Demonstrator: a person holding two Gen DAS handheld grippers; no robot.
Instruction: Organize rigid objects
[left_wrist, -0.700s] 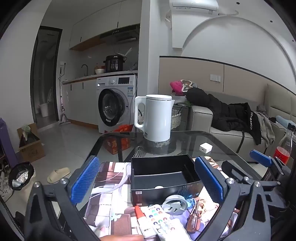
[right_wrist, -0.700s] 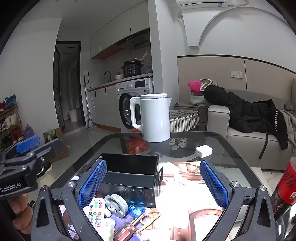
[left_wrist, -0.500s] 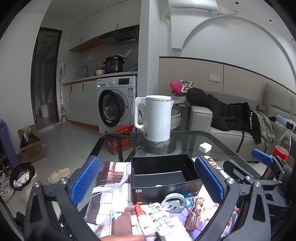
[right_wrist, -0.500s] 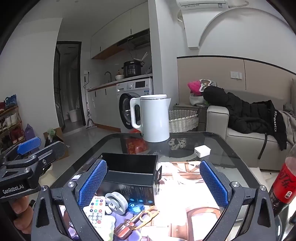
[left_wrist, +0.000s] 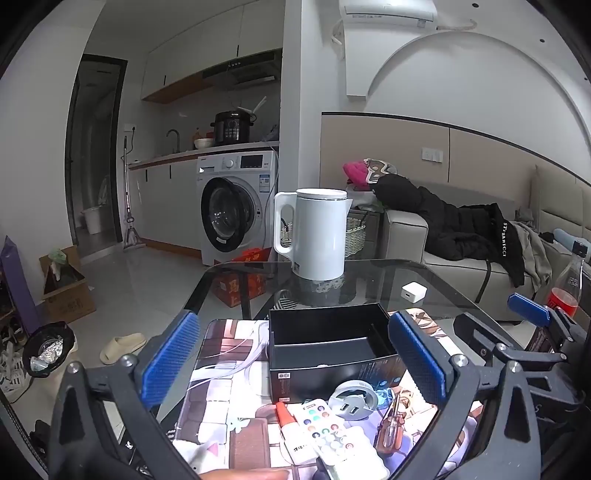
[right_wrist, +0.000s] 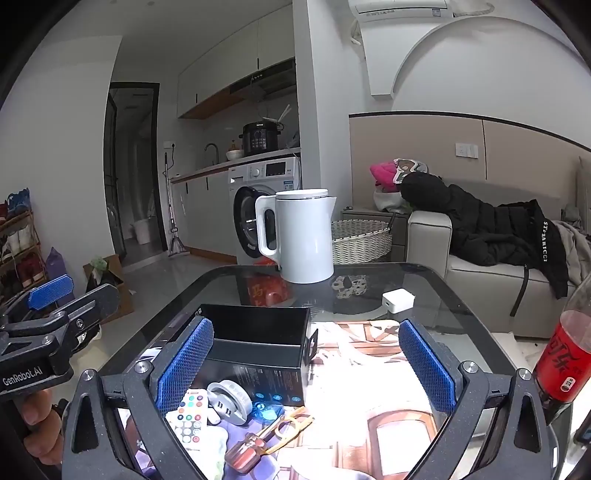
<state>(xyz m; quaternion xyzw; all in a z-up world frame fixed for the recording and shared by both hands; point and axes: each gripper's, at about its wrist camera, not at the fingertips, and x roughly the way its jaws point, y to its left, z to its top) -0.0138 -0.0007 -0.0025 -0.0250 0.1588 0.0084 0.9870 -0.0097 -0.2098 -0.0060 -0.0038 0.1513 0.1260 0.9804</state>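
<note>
An open black box (left_wrist: 328, 345) (right_wrist: 258, 343) stands on a printed mat on the glass table (left_wrist: 369, 273). In front of it lie a white remote with coloured buttons (left_wrist: 328, 434) (right_wrist: 190, 415), a grey round adapter (left_wrist: 352, 398) (right_wrist: 229, 400), a red-capped white tube (left_wrist: 291, 432), a screwdriver with an amber handle (left_wrist: 389, 428) (right_wrist: 247, 452) and an orange clip (right_wrist: 291, 424). My left gripper (left_wrist: 295, 365) is open and empty above these items. My right gripper (right_wrist: 304, 367) is open and empty to their right.
A white kettle (left_wrist: 317, 236) (right_wrist: 303, 236) stands at the table's far edge. A small white charger (left_wrist: 413, 291) (right_wrist: 397, 300) lies to the right of it. A red drink bottle (right_wrist: 565, 354) (left_wrist: 567, 286) stands at the right edge. Sofa and washing machine lie beyond.
Both grippers have risen and drawn back slightly, so the box and small items sit a little lower and farther in view. Both stay open.
</note>
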